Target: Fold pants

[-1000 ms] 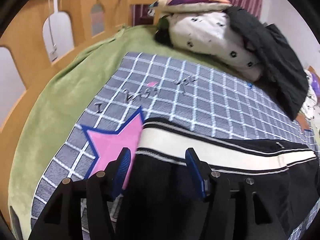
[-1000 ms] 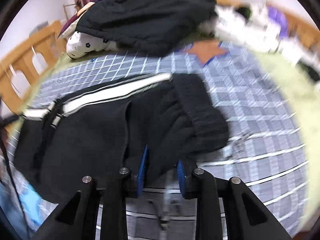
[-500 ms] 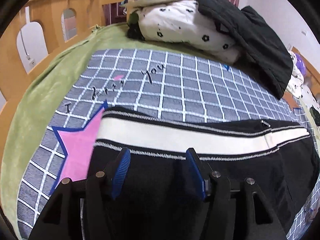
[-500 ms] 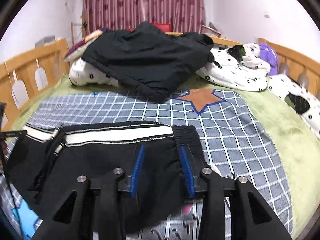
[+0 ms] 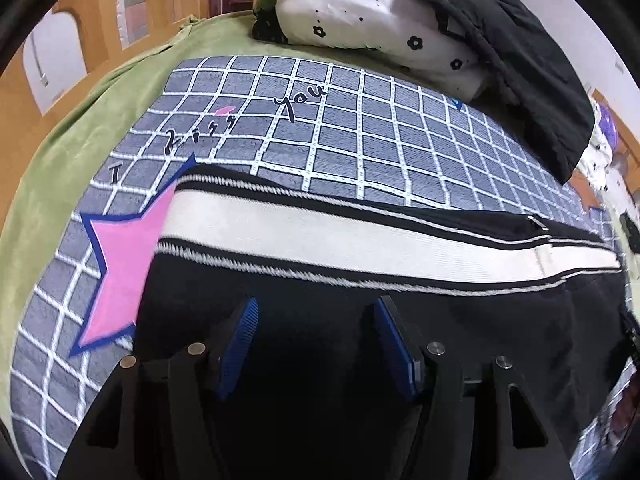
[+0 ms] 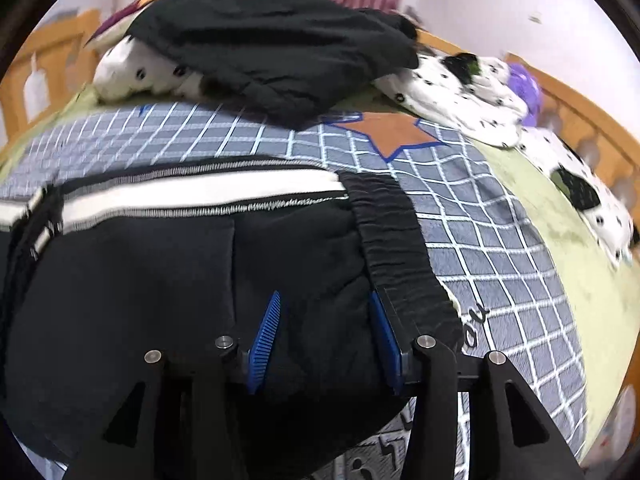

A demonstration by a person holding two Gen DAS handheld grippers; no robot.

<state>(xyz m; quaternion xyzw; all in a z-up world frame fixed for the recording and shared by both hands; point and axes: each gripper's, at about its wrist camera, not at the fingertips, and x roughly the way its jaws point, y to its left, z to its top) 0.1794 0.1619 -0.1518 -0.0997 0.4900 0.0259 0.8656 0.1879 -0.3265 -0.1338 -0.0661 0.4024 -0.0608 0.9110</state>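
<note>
pants (image 5: 360, 240): black with white side stripe, lay flat on grid blanket (image 5: 360, 128), long axis across both views, waistband (image 6: 396, 240) toward right gripper (image 6: 324, 304) | containers: none seen | left gripper (image 5: 316, 308): jaws apart, over black fabric, gripping nothing | right gripper: jaws just been opening, fabric between, released; a second ago nearly pinched.

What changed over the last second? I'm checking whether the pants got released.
The right claw has just been opening, letting go of the pants near the waistband; cloth still lies between its pads. The left claw stayed open above the pants. The pants remain flat on the blanket.
</note>
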